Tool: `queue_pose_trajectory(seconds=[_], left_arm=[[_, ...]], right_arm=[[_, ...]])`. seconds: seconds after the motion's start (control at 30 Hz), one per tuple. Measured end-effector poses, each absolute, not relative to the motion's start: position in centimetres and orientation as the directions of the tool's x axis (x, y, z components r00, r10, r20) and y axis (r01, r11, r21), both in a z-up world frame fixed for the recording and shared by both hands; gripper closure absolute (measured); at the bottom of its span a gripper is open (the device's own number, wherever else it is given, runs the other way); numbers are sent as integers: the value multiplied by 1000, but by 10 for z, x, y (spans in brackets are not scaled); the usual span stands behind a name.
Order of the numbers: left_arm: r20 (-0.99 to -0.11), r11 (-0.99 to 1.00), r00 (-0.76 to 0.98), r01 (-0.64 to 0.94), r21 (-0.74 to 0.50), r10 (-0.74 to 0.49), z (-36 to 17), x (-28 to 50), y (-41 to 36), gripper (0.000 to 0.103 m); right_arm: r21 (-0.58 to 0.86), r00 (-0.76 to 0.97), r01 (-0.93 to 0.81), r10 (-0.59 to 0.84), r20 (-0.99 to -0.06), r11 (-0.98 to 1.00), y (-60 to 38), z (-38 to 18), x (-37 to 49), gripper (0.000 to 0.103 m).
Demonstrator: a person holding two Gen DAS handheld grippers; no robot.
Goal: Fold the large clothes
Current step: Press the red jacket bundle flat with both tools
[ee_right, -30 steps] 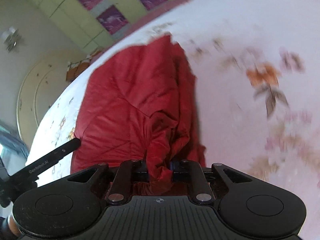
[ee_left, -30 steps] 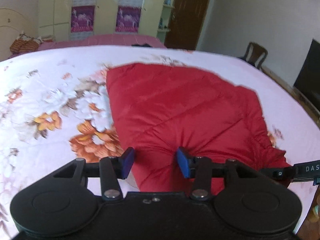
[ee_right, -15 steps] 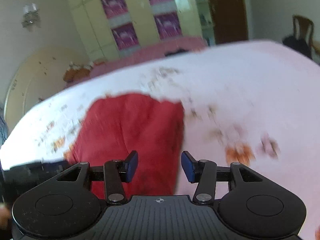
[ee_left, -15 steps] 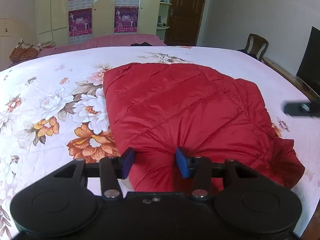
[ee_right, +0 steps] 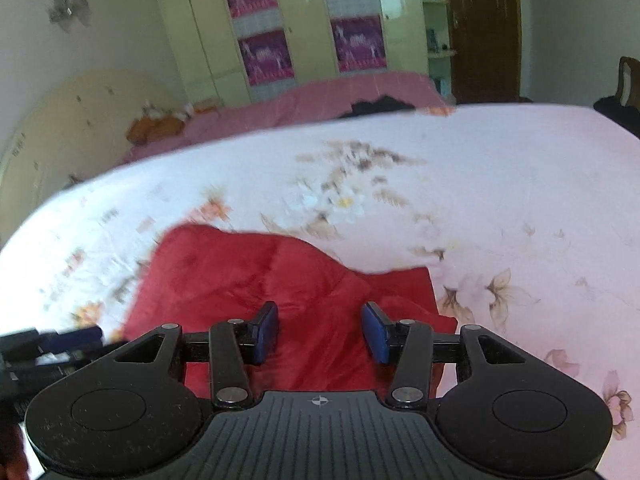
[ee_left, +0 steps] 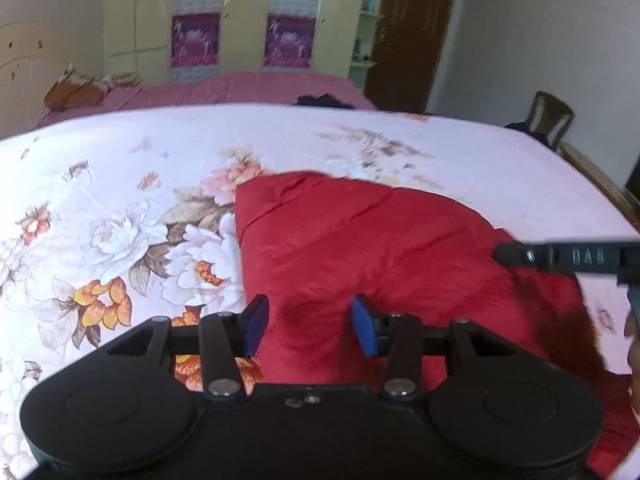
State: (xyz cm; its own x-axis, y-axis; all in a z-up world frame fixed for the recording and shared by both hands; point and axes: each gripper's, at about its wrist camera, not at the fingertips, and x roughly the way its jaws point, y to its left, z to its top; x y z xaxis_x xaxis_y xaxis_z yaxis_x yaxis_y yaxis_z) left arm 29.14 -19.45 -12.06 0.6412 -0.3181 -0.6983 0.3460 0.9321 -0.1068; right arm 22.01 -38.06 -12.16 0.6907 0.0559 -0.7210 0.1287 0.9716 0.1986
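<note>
A red padded jacket [ee_left: 380, 248] lies folded into a rough block on the floral bedsheet [ee_left: 120, 168]. My left gripper [ee_left: 306, 320] hovers open over the jacket's near left edge, with nothing between its blue pads. In the right wrist view the jacket [ee_right: 240, 280] lies at the lower left of the sheet [ee_right: 500, 180]. My right gripper [ee_right: 320, 326] stands open above the jacket's near right part, its pads clear of the cloth. One finger of the right gripper [ee_left: 560, 258] reaches over the jacket from the right edge. The left gripper [ee_right: 52, 344] shows blurred at the far left.
A second bed with a pink cover [ee_left: 240, 88] stands behind this one, with a dark item [ee_left: 320, 100] on it. Yellow wardrobes [ee_left: 240, 20] and a brown door [ee_left: 416, 32] line the back wall. A wooden chair [ee_left: 550, 116] stands at the right.
My right gripper was shut on a bunch of red cloth; it has let go, opened, rolled level and drawn back. My left gripper stayed open and shifted a little over the jacket.
</note>
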Motion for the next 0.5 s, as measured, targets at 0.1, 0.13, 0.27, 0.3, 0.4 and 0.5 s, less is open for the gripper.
queue_pose_trajectory(seconds=[0.1,0.13,0.27,0.3,0.4,0.5], left_arm=[[-710,936,637,342,-87,-299,-136,299,-200,57],[-712,936,637,342,-80,-294,-140,300,-201,57],[-728,938,626,341,-67,-279,-147,308,-208,57],[-733,938,621,341,-66,-278,-148,311,-209,56],[-743,938,611,342,-63,-273,-149,318,-212,56],[-747,940,607,333,-72,-272,-152,323,-215,56]], right_arm=[[162,676,147,20,-736,976,-384,-142,224,55],[145,674,146,9,-738,979,-383,-146,225,55],[104,662,147,-20,-750,984,-383,-158,231,55],[96,657,147,-25,-753,984,-383,-161,232,55],[88,642,147,-27,-766,985,-384,-170,237,55],[87,633,142,-23,-774,986,-386,-177,240,55]])
